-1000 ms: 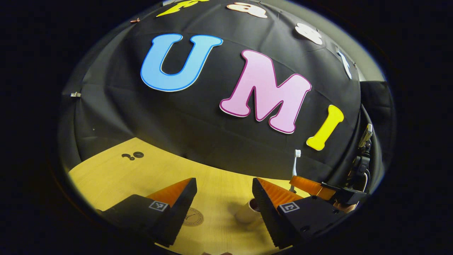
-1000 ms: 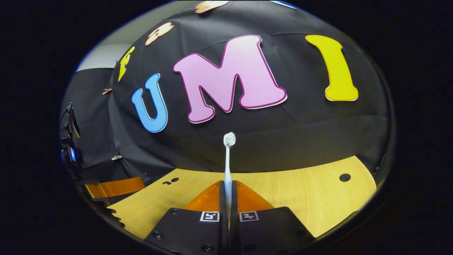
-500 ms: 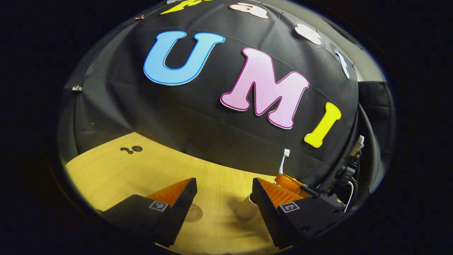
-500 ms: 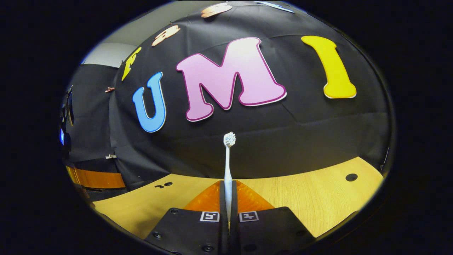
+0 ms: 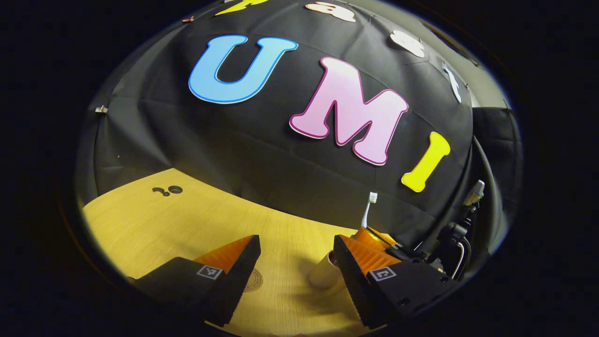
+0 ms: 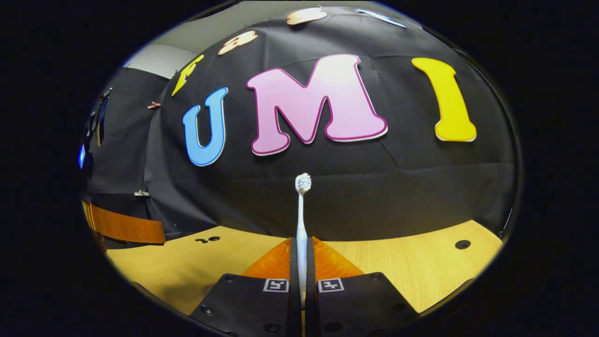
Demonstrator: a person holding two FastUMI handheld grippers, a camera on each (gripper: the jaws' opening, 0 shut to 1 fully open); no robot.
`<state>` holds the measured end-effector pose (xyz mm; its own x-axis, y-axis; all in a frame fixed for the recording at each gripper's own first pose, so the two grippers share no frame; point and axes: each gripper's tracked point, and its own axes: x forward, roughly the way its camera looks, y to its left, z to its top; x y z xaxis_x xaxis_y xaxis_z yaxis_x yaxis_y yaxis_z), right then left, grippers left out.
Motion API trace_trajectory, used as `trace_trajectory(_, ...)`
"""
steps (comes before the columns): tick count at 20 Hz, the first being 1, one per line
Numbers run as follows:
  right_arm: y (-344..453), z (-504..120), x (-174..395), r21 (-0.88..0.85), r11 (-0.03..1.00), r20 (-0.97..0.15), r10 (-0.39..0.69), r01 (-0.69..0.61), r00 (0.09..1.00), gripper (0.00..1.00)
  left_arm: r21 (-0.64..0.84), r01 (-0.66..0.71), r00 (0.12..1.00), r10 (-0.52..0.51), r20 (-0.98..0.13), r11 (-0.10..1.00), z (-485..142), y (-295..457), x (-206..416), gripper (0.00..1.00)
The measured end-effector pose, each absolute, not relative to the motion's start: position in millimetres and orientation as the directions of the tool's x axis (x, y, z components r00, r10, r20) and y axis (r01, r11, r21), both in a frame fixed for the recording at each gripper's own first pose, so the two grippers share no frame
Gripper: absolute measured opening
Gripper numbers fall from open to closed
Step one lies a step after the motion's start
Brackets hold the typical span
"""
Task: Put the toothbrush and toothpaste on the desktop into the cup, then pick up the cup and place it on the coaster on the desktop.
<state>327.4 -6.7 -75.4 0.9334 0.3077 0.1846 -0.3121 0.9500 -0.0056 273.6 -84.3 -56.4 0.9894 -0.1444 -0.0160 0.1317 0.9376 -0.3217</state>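
Observation:
My left gripper (image 5: 295,245) is open above the wooden table, with nothing between its fingers. A pale cup (image 5: 322,276) stands upright on the table just inside its right finger, which partly hides it. A round printed coaster (image 5: 255,281) lies flat beside the left finger, half covered by it. My right gripper (image 6: 302,241) is shut on a white toothbrush (image 6: 302,220), which points up with its bristles on top. In the left gripper view that toothbrush (image 5: 367,210) and my right gripper (image 5: 365,231) hang just beyond and to the right of the cup.
The wooden table (image 5: 154,224) runs back to the black cloth wall. Small dark holes (image 5: 168,190) sit in it at the far left, and another hole (image 6: 462,244) at the right. A finger (image 6: 124,227) of my left gripper shows at the left edge.
The right gripper has carried the toothbrush leftward in the left gripper view, closer to the cup. The left gripper has stayed open and has barely shifted.

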Motion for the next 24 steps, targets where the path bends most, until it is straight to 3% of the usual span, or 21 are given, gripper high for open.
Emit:
trace_trajectory(4,2.0,-76.5,320.1,-0.050,0.940,0.199,0.339,-0.336,0.919,0.12,-0.337,0.111,0.990,-0.132,-0.041,0.935,-69.0,-79.8,271.7,0.98)
trace_trajectory(5,2.6,-76.3,319.8,-0.053,0.940,0.202,0.341,-0.338,0.918,0.19,-0.336,0.109,0.990,-0.131,-0.044,0.936,-72.1,-79.2,270.8,0.98)
trace_trajectory(7,3.6,-77.2,316.9,-0.047,0.937,0.203,0.348,-0.345,0.915,0.48,-0.327,0.106,0.990,-0.131,-0.054,0.939,-75.3,-81.0,269.2,0.98)
trace_trajectory(9,2.7,-75.3,317.0,-0.038,0.941,0.196,0.338,-0.338,0.920,0.65,-0.316,0.106,0.989,-0.133,-0.062,0.943,-76.8,-82.5,265.3,0.98)
trace_trajectory(10,2.2,-73.1,316.1,-0.034,0.941,0.193,0.336,-0.336,0.922,0.63,-0.311,0.107,0.989,-0.132,-0.060,0.944,-73.6,-82.9,263.2,0.98)
trace_trajectory(11,2.0,-72.2,312.8,-0.025,0.941,0.186,0.335,-0.336,0.924,0.68,-0.308,0.106,0.990,-0.128,-0.055,0.946,-71.7,-82.8,262.4,0.98)
trace_trajectory(13,0.6,-68.2,305.8,-0.009,0.943,0.170,0.329,-0.332,0.929,0.98,-0.310,0.101,0.991,-0.122,-0.047,0.945,-65.5,-81.5,257.3,0.98)
trace_trajectory(18,-0.2,-50.5,296.1,-0.054,0.953,0.107,0.302,-0.298,0.947,0.98,-0.337,0.076,0.994,-0.097,-0.046,0.939,-60.9,-68.5,242.6,0.98)
trace_trajectory(24,1.8,-44.6,300.6,-0.006,0.964,-0.071,0.263,-0.265,0.962,0.98,-0.320,0.004,0.995,-0.035,-0.091,0.947,-75.9,-26.8,212.3,0.98)
